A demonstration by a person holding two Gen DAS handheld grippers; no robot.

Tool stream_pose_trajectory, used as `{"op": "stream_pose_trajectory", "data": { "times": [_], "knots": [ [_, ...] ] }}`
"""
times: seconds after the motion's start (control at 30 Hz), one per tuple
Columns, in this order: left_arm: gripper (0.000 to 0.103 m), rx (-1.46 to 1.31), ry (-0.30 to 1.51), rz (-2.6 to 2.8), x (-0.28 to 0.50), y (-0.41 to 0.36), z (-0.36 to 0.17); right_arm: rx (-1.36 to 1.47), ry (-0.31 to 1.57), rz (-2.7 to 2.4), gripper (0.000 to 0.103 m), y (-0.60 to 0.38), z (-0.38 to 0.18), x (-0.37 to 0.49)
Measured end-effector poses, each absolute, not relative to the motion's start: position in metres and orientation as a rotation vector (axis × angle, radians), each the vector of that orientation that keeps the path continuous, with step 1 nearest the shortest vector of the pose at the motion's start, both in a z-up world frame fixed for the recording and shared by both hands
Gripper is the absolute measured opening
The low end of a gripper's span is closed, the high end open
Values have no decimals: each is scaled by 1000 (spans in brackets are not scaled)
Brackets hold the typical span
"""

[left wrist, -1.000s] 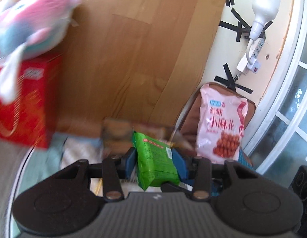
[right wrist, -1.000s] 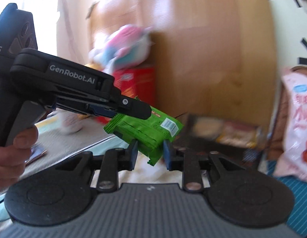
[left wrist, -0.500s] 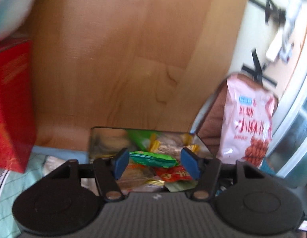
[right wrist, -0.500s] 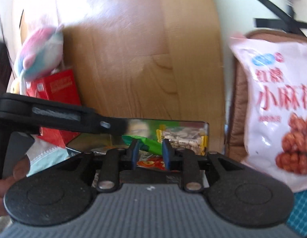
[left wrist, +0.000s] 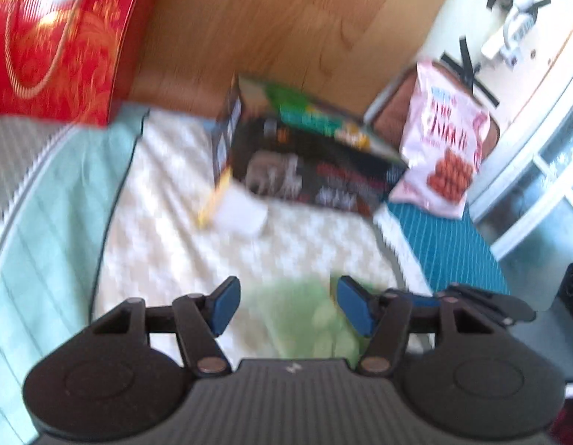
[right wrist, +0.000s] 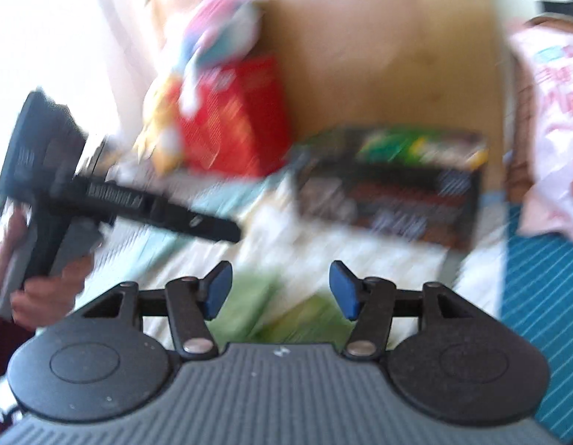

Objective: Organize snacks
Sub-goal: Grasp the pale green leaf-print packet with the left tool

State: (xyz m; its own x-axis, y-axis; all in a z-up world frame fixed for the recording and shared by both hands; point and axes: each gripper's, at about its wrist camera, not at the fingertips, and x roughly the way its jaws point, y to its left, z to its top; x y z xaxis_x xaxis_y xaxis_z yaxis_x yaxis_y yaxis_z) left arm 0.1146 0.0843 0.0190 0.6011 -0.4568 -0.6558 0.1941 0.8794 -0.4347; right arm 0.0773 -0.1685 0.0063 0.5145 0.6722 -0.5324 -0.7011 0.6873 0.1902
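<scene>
Your left gripper (left wrist: 286, 306) stands with its blue pads spread, and nothing is pinched; the log of motion shows in the heavy blur. A blurred pale-green packet (left wrist: 305, 319) lies on the white-and-beige checked cloth (left wrist: 168, 244) below and between the pads, which do not press on it. Your right gripper (right wrist: 275, 289) has just been opening its jaws; its pads are likewise spread, with the green packet (right wrist: 271, 315) smeared on the cloth beneath them, not gripped.

The dark rectangular snack box (left wrist: 308, 155) sits further back on the cloth, open at the top, with green and yellow wrappers showing inside. It stands against the upright wooden board (left wrist: 286, 26). The pink snack bag with red lettering (left wrist: 444, 141) leans just beside the box on its right. The red gift box with gold pattern and cord handle (left wrist: 60, 44) stands to the left, well apart from the snack box. A small white piece (left wrist: 242, 215) lies just before the box; what it is cannot be told.

In the right wrist view, your left hand (right wrist: 45, 285) grips the left tool's handle.
</scene>
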Motion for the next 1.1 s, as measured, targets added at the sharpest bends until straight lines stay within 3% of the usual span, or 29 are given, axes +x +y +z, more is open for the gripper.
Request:
{"op": "stream_pose_trajectory", "data": {
  "times": [0.1, 0.23, 0.4, 0.7, 0.8, 0.83, 0.87, 0.9, 0.97, 1.1],
  "knots": [
    [42, -346, 892, -381, 105, 82, 7, -62, 668, 818, 60, -148, -8, 67],
    [44, -334, 848, -317, 94, 95, 16, -26, 681, 1000, 59, -116, 0, 39],
    [54, -406, 789, -262, 71, 134, 28, -113, 604, 1051, 58, -104, 12, 20],
    [54, -456, 855, -322, 59, 129, 13, -79, 624, 816, 60, -140, -1, 61],
    [45, -443, 869, -335, 64, 117, 10, -75, 692, 846, 60, -134, -13, 75],
    [38, -433, 877, -328, 67, 114, 8, -59, 702, 867, 60, -135, -15, 76],
    [29, -416, 887, -306, 70, 111, 5, -50, 711, 885, 59, -132, -16, 78],
    [29, -419, 893, -303, 71, 110, 2, -44, 712, 896, 50, -129, -16, 79],
    [27, -449, 890, -313, 71, 112, 2, -30, 725, 917, 42, -126, -16, 76],
    [26, -422, 887, -340, 71, 105, 6, -76, 686, 892, 37, -128, -11, 50]
  ]
}}
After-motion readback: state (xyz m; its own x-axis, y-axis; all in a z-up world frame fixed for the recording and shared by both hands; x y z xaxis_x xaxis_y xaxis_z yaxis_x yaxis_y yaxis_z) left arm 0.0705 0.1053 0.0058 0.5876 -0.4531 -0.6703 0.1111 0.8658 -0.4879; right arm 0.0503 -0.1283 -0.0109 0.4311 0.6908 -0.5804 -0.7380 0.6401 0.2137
